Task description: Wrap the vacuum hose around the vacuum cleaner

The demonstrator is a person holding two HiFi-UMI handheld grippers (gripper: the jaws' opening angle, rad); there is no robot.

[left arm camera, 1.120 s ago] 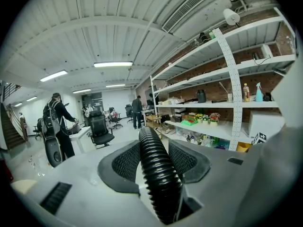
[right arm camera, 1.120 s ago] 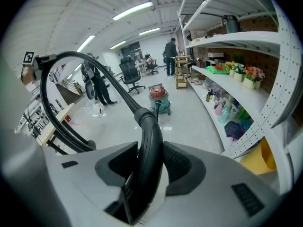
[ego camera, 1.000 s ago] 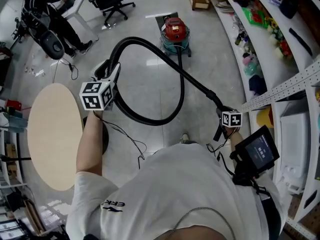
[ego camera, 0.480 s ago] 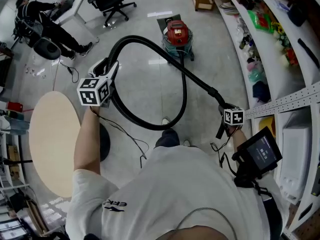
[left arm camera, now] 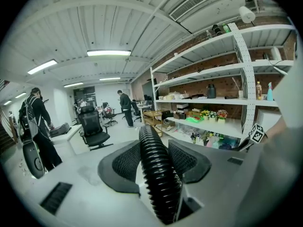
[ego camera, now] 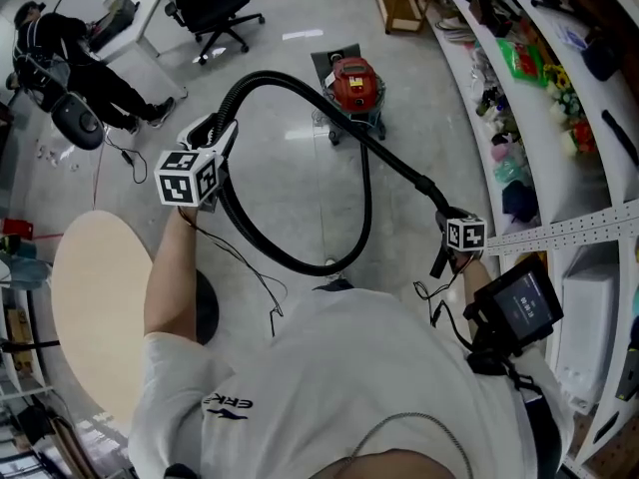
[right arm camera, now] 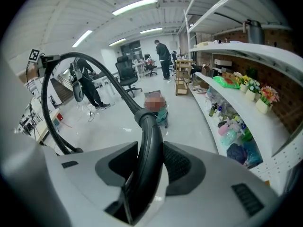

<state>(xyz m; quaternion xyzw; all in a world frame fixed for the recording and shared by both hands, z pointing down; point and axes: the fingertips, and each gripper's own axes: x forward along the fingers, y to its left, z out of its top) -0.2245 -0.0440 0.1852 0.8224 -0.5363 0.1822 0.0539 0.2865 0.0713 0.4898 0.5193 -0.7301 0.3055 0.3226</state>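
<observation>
Left gripper (ego camera: 213, 136) is clamping the ribbed vacuum hose (ego camera: 366, 193) at left; right gripper (ego camera: 446, 218) is clasping its rigid end (ego camera: 419, 182) at right. Wrapping seems unstarted: the loop needs carrying round the red vacuum cleaner (ego camera: 351, 83), upper centre.

- The person wearing the camera walks forward over the floor, so the vacuum cleaner (ego camera: 354, 83) sits a little lower in the head view, nearer to them.
- The round desk (ego camera: 90, 307) slides down and left, and its near edge now reaches further behind the left arm.
- The left tool (ego camera: 215, 133) rides slightly higher and further left. The right tool (ego camera: 441, 211) travels with the walk and barely shifts in the view.
- The slack loop of the vacuum hose (left arm camera: 158, 178) hangs lower, with its lowest bend now just above the white shirt.
- The pale shoe tip beside the loop is gone; a dark leg (ego camera: 334, 285) shows beneath the bend.
- The seated person (ego camera: 60, 48) drifts toward the upper left corner.
</observation>
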